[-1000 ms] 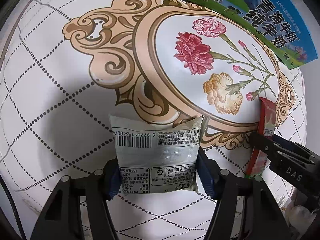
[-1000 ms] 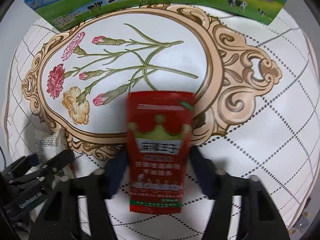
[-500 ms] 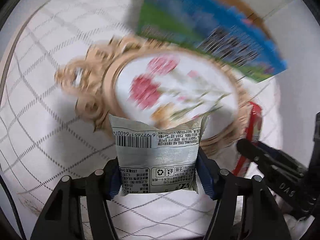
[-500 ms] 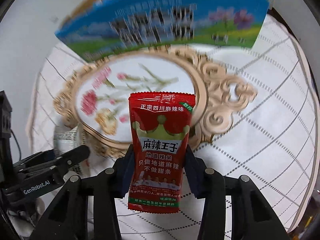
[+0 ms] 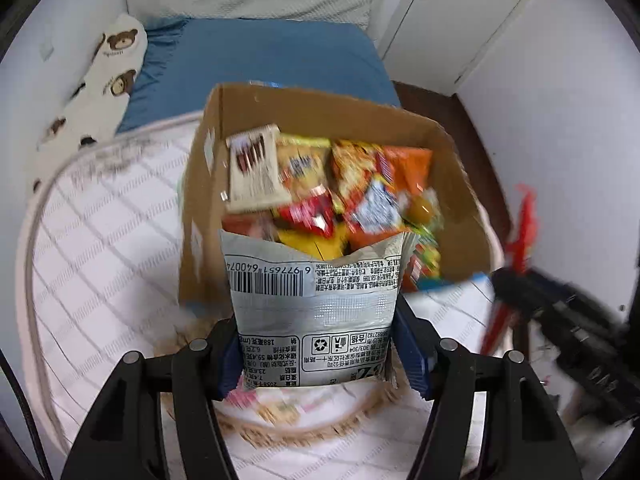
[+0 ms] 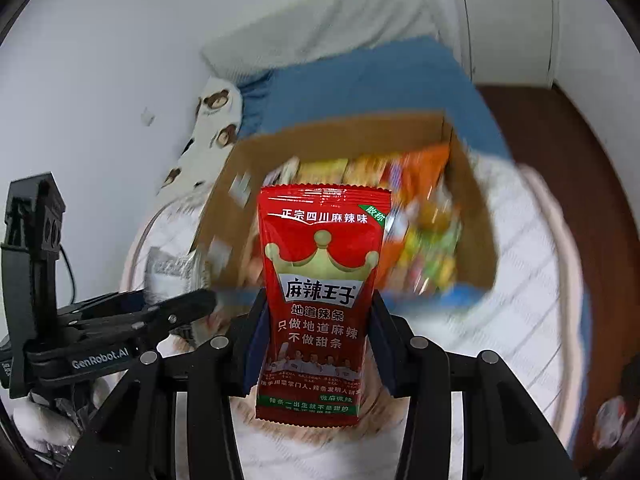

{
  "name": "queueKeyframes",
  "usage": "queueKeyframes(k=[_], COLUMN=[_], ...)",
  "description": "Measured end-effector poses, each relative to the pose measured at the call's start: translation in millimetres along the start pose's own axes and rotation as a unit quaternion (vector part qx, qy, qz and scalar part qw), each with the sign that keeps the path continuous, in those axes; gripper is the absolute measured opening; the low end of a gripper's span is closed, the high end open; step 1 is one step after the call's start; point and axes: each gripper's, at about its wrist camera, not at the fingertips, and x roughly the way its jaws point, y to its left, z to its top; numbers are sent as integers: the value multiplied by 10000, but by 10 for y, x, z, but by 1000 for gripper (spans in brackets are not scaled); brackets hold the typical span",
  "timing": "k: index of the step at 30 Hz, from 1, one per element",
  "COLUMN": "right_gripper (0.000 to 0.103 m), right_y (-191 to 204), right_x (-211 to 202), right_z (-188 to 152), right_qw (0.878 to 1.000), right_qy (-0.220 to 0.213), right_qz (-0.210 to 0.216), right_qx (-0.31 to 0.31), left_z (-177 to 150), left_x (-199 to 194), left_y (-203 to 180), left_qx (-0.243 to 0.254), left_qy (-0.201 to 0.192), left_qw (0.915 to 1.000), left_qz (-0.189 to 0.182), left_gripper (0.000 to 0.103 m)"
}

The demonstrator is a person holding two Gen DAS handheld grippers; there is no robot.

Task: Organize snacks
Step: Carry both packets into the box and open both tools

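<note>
My left gripper (image 5: pixel 320 344) is shut on a silver-white snack packet (image 5: pixel 312 304) with a barcode, held up in front of an open cardboard box (image 5: pixel 320 108). The box is filled with several colourful snack packs (image 5: pixel 340 184). My right gripper (image 6: pixel 316 336) is shut on a red spicy-strip packet (image 6: pixel 320 280), also raised before the same box (image 6: pixel 336 140). The right gripper and red packet show at the right of the left wrist view (image 5: pixel 520 236). The left gripper and silver packet show at the left of the right wrist view (image 6: pixel 176 268).
The box stands on a round table with a white quilted cloth (image 5: pixel 100 240). Behind it is a bed with a blue sheet (image 5: pixel 260 52), a bear-print pillow (image 5: pixel 100 80) and a white door (image 5: pixel 460 12). Dark wooden floor (image 6: pixel 560 140) lies to the right.
Both grippers have lifted and tilted up from looking down at the flowered cloth. The box's open top and the bed have come into view. Both packets stay gripped.
</note>
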Motion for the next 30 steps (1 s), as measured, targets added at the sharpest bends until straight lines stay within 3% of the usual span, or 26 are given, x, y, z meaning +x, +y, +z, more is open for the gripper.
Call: queueKeyframes(k=[3, 7, 15, 17, 19, 21, 30], right_gripper=[48, 48, 49, 52, 79, 95, 98], right_y=[-97, -231, -381, -431, -462, -493, -613], right_x=[156, 430, 1132, 1312, 1454, 1540, 1536], right_z=[336, 617, 719, 706, 692, 638, 580], right_qw=[9995, 9979, 9919, 9881, 9850, 9826, 9825], right_qy=[61, 314, 1003, 1335, 1522, 1648, 1558], right_qz=[-280, -510, -705, -718, -773, -822, -1020], right_qx=[-164, -238, -330, -257, -268, -258, -85], left_z=[329, 600, 660, 648, 640, 638, 699], left_x=[319, 731, 1366, 1451, 1505, 1524, 1456], left_y=[-15, 80, 216, 253, 266, 254, 153], left_qx=[0, -159, -398, -507, -541, -534, -338], left_qy=[273, 817, 1548, 1641, 1669, 1633, 1253], left_qw=[9994, 9964, 9868, 9848, 9841, 9847, 9893], left_qz=[219, 158, 269, 253, 285, 282, 670], left_gripper=[62, 62, 64, 68, 80, 84, 86])
